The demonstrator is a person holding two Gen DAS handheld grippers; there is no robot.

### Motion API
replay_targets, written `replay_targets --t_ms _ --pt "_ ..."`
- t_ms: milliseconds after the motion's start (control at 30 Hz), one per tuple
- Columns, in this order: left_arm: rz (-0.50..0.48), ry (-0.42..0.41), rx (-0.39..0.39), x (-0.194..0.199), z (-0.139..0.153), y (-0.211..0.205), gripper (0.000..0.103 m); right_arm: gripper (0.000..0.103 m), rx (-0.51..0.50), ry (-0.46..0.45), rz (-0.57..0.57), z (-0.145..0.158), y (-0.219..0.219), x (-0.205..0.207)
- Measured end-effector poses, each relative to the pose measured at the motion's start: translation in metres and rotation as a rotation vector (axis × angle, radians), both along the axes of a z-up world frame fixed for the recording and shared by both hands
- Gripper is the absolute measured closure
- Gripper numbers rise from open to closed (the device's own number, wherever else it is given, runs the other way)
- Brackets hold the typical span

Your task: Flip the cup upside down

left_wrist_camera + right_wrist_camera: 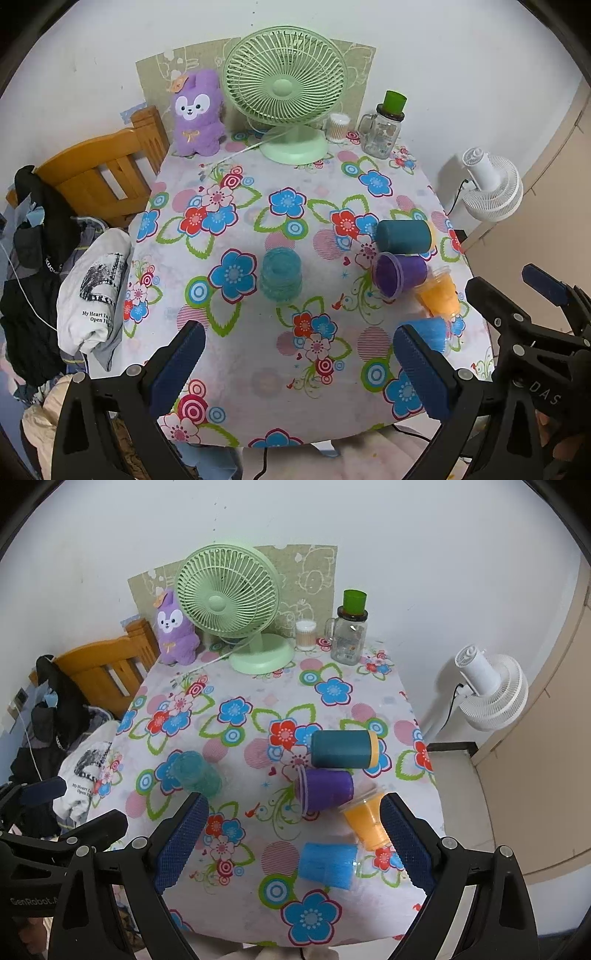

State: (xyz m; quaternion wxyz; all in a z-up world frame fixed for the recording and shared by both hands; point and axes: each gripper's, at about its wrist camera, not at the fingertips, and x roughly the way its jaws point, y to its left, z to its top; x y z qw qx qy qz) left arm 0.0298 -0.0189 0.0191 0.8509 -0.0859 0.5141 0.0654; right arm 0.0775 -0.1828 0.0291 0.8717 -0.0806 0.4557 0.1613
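Observation:
A teal ribbed cup [280, 274] [196, 773] stands upside down on the flowered tablecloth [258, 354]. Four cups lie on their sides at the right: a dark teal one [404, 236] [341, 748], a purple one [399, 275] [325, 789], an orange one [439, 295] [365, 821] and a light blue one [430, 332] [327, 864]. My left gripper [299, 369] is open and empty, above the table's near edge, short of the teal cup. My right gripper [293, 845] is open and empty, hovering near the light blue and orange cups.
A green desk fan [286, 92], a purple plush toy [197, 114], a cotton-swab jar [337, 127] and a glass mug jar with a green cup on top [382, 129] stand at the back. A wooden chair with clothes [92, 177] is left, a white fan [491, 184] right.

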Motion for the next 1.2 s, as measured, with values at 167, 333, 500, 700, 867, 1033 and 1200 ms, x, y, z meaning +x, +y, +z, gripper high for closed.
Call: replay_targets --t_ms 167,333,500,700,867,1033,1200 --pt "0.001 -0.003 0.002 -0.0009 0.0005 -0.0018 0.0 0.008 0.003 -0.008 -0.001 0.0016 -0.0034 -0.0011" --pt "0.001 -0.013 0.011 -0.0021 0.0053 -0.0046 0.0 0.008 0.007 -0.019 -0.003 0.0046 -0.0054 -0.0019" --pt "0.0 -0.021 0.018 -0.0021 0.0084 -0.0049 0.0 0.008 0.013 -0.029 -0.005 0.0069 -0.0064 -0.0023" --pt "-0.004 -0.028 0.03 -0.0007 0.0094 -0.0066 0.0 0.008 0.018 -0.036 -0.009 0.0079 -0.0081 -0.0021" --pt "-0.004 -0.029 0.031 -0.0005 0.0093 -0.007 0.0 0.008 0.02 -0.037 -0.012 0.0077 -0.0091 -0.0009" --pt "-0.007 -0.031 0.032 0.0008 0.0097 -0.0071 0.0 0.008 0.02 -0.041 -0.014 0.0076 -0.0094 -0.0001" --pt "-0.007 -0.031 0.034 0.0014 0.0101 -0.0073 0.0 0.008 0.02 -0.042 -0.015 0.0078 -0.0092 0.0"
